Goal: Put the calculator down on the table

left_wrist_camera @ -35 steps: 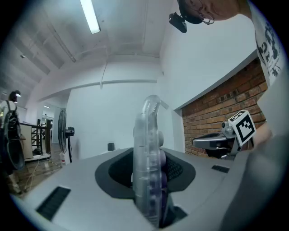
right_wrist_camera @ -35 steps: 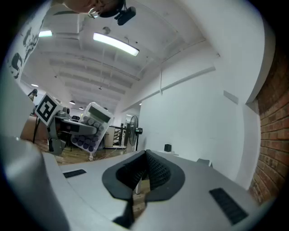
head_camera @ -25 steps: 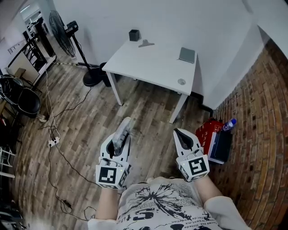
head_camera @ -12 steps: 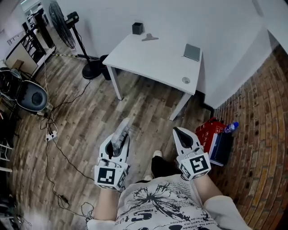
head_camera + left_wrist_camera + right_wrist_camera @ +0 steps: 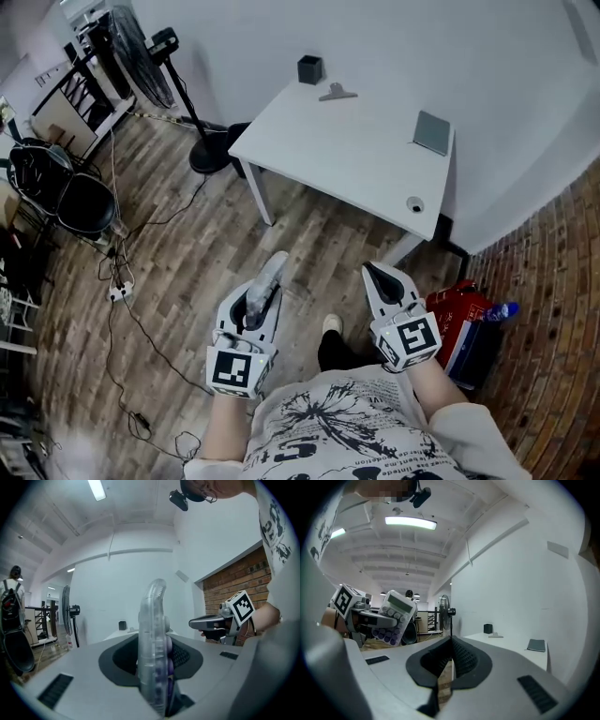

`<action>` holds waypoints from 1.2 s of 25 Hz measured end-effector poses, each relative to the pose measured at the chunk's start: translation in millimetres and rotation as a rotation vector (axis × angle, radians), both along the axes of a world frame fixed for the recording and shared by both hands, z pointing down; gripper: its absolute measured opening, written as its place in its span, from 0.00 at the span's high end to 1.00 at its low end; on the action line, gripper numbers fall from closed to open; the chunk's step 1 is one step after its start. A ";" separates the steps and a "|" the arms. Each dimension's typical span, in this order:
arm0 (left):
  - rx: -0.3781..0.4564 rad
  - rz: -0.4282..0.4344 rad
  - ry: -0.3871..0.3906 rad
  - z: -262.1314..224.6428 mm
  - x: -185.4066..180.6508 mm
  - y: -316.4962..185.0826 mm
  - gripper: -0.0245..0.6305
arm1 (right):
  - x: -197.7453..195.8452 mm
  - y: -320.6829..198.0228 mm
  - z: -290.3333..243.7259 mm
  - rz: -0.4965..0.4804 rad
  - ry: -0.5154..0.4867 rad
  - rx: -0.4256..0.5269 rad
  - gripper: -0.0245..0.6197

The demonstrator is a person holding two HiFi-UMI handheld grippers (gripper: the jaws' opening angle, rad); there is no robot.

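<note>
A white calculator with purple keys stands on edge between the jaws of my left gripper, which is shut on it. In the left gripper view the calculator shows edge-on, its clear rim rising above the jaws. From the right gripper view I see its face and keys at the left. My right gripper is beside it, shut and empty, its pads meeting. Both point level toward the white table ahead, over the wooden floor.
The table carries a black cup, a grey clip, a grey notebook and a small round item. A standing fan and black chair are at the left. A red bag and bottle lie by the brick wall.
Both grippers have been carried forward, and the table now sits closer and more central in the head view. The calculator stays in the left gripper's jaws.
</note>
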State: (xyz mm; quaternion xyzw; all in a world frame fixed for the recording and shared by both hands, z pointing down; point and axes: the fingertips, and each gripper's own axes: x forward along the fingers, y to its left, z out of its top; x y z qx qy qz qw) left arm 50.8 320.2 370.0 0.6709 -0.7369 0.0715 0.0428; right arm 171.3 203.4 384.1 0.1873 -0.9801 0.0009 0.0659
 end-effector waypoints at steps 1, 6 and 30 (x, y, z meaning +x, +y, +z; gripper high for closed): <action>0.005 0.002 -0.008 -4.1 -7.7 -16.5 0.74 | -9.8 -15.5 -3.1 -0.006 0.002 0.008 0.94; 0.041 -0.002 -0.018 -18.7 -39.8 -98.4 0.74 | -43.4 -94.6 -15.3 -0.024 -0.010 0.024 0.94; -0.038 0.294 0.049 9.1 -151.8 -402.9 0.74 | -138.6 -341.4 12.0 0.245 0.072 -0.022 0.94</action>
